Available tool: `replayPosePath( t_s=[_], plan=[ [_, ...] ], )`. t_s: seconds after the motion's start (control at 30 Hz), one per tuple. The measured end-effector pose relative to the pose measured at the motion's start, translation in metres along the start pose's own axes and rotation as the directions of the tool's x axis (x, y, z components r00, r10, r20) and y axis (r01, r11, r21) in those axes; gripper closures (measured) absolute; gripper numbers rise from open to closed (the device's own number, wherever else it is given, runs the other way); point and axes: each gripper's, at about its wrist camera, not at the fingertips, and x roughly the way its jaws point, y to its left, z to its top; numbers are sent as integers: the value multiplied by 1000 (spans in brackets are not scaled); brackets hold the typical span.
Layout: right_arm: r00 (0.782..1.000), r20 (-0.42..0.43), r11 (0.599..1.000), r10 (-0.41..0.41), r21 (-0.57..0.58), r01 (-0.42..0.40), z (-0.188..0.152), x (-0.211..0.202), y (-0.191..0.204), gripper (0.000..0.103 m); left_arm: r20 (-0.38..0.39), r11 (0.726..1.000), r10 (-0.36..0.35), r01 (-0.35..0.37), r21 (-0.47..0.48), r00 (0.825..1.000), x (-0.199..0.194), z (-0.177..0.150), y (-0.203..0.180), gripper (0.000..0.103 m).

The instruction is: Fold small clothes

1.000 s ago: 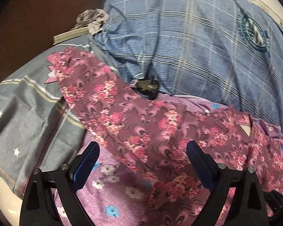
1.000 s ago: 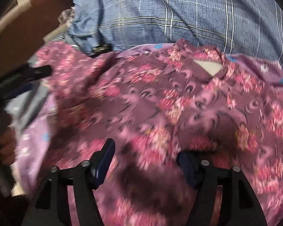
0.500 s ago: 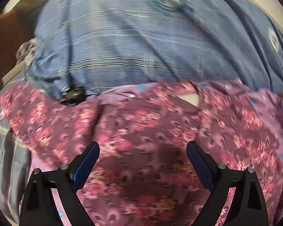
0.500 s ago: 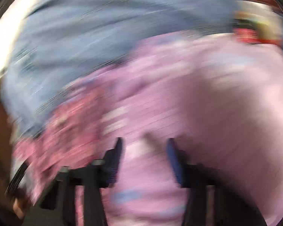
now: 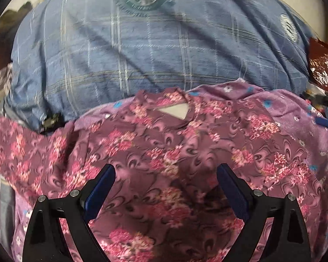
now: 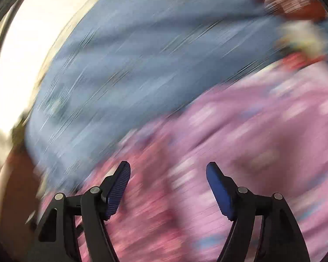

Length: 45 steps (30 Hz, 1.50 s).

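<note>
The left gripper (image 5: 165,187) has swung from the sleeve side to face the floral top (image 5: 164,152) squarely, neckline just below the blue plaid quilt (image 5: 142,54). Its jaws stand apart over the chest, holding nothing. The right gripper (image 6: 168,185), jaws reopened and empty, is sweeping fast beside the quilt. Judging by this, another fold is being lined up.
</note>
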Motion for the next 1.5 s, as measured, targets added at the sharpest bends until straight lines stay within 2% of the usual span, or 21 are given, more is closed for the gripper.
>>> replayPosePath(
  t_s=[0.03,0.07,0.13,0.2,0.27,0.33,0.4,0.43,0.53,0.7,0.8,0.87,0.93,1.03,1.1,1.17,1.27,1.3,1.33,1.4,1.5],
  plan=[
    [1000,-3,1000,7,-10,-7,-9,11,12,37,10,1000,-4,4,1,1000,1,1,-4,9],
    [999,37,1000,18,22,-19,-18,18,19,39,17,1000,-13,13,2,1000,5,2,-8,9],
    [998,57,994,37,98,-42,-21,29,9,45,13,999,-38,38,5,999,11,0,-17,10],
    [999,35,982,29,187,-35,-22,42,-10,58,-19,998,-67,67,21,998,21,-3,-23,10],
    [1000,4,978,5,208,-6,-24,58,-22,66,-66,998,-41,45,52,997,34,-5,-27,18],
    [999,-35,972,-19,233,27,-28,76,-29,73,-125,996,-62,70,57,990,51,-7,-26,51],
    [998,-54,969,-24,244,37,-29,82,-34,82,-152,987,-162,160,-23,975,64,-6,-17,69],
    [998,-54,972,-30,230,42,-29,80,-32,82,-143,985,-169,165,-44,975,65,-3,-15,82],
    [997,-63,981,-42,189,54,-29,84,-26,81,-120,981,-188,181,-66,975,66,2,-8,91],
    [997,-63,984,-36,172,46,-35,82,-27,81,-77,966,-225,212,-145,971,56,6,15,94],
    [996,-64,989,-61,134,70,-35,77,-30,81,-55,958,-211,195,-210,976,45,1,39,94],
    [994,-65,990,-87,105,94,-36,76,-26,81,-47,933,-217,193,-305,975,38,-5,62,94],
    [990,-64,990,-125,63,129,-36,78,-18,81,-68,923,-179,144,-358,981,35,-11,79,94],
    [986,-63,987,-156,23,157,-37,80,-11,81,-111,926,-91,43,-375,990,34,-15,93,94],
    [984,-66,986,-168,9,169,-36,79,-7,81,-83,925,-71,34,-378,994,23,-12,93,94],
    [983,-56,985,-174,-9,173,-36,78,-2,78,-48,937,-76,55,-346,996,8,-8,84,91],
    [982,-21,979,-185,-95,182,-35,80,13,75,-23,962,-57,49,-269,998,-10,-7,69,79],
    [984,-13,979,-180,-103,178,-35,83,17,75,-25,966,-49,42,-255,998,-12,-9,67,71],
    [983,-17,979,-182,-103,179,-35,86,19,75,-42,970,-44,32,-241,998,-15,-12,65,64],
    [977,-50,973,-208,-109,202,-37,97,19,76,-128,974,3,-32,-223,992,-8,-21,70,63],
    [972,-39,966,-234,-123,227,-40,95,29,74,-208,960,42,-97,-264,977,0,-27,94,63]
  ],
)
